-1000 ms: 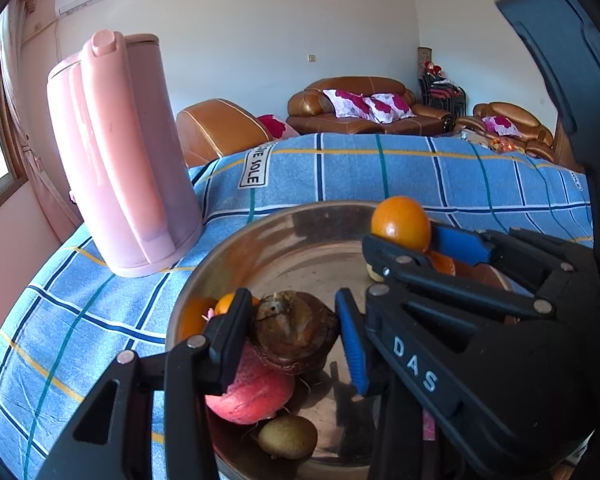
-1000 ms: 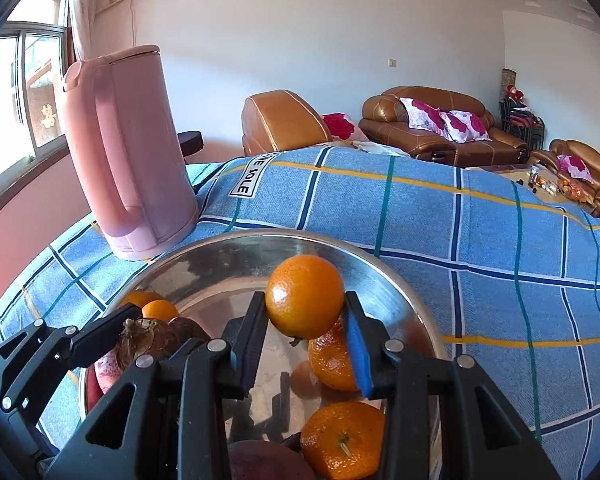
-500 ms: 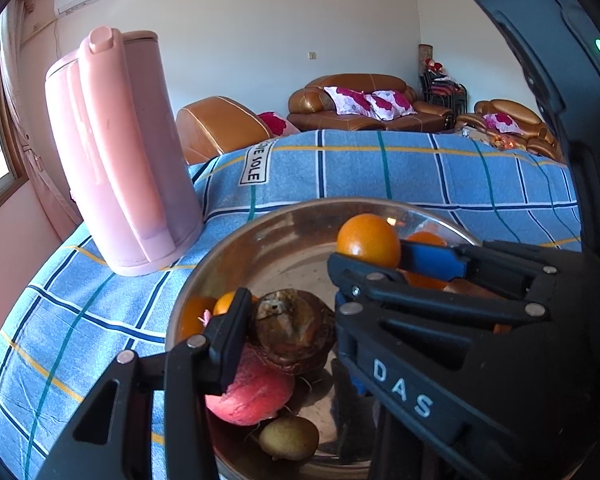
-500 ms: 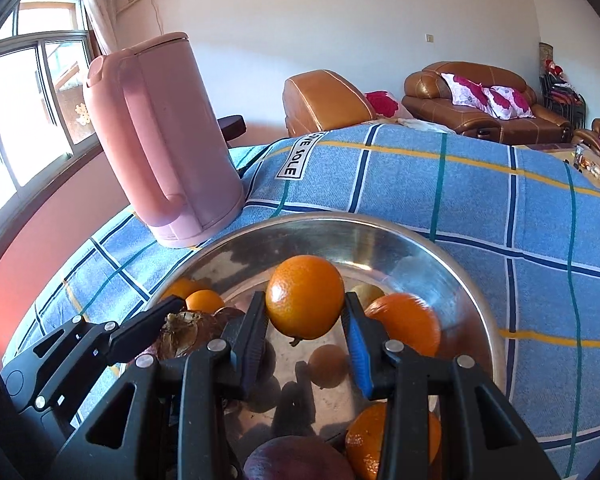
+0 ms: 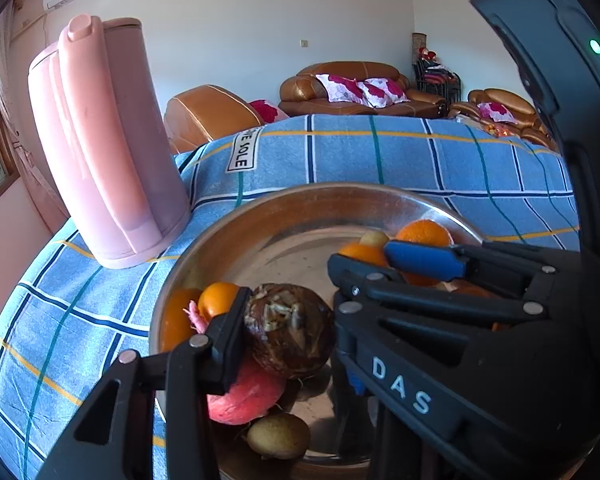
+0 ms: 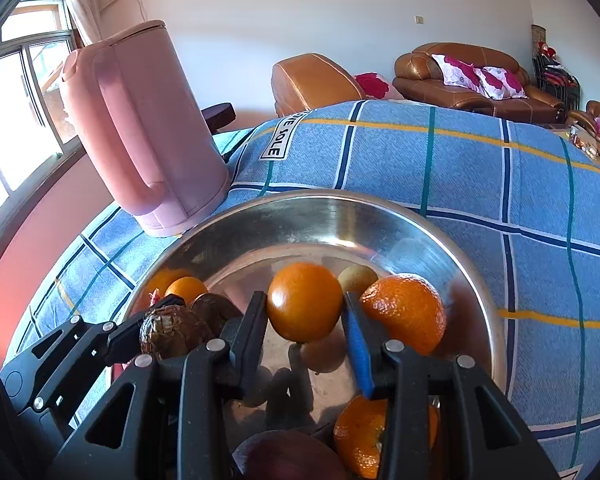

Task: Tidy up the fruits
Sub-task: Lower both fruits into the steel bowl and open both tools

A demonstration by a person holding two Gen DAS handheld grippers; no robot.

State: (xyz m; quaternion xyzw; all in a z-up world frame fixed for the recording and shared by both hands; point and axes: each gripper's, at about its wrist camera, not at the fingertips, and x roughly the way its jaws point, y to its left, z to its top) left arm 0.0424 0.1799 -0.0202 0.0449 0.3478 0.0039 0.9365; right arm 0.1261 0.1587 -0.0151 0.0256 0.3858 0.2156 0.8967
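We hold a smooth orange (image 6: pixel 304 301) pinched in the right tool (image 6: pixel 305 322), lifted above a steel bowl (image 6: pixel 340 216). The left tool (image 5: pixel 288 332) is closing on a rough brown fruit (image 5: pixel 290 330), which sits between its pads over the same bowl. In the bowl we count, from the right wrist view, two loose mandarins on the right (image 6: pixel 406 312) (image 6: pixel 362 436), two small oranges at the left rim (image 6: pixel 186 289), one greenish-brown fruit (image 6: pixel 358 278) and one dark purple fruit (image 6: pixel 288 456). The left wrist view adds one pink-red fruit (image 5: pixel 244 398) and one small olive-brown fruit (image 5: pixel 278 436). The bowl rests on a blue checked cloth (image 6: pixel 480 176) covering the worktop. One pink kettle (image 6: pixel 140 120) stands beyond the bowl, to its left.
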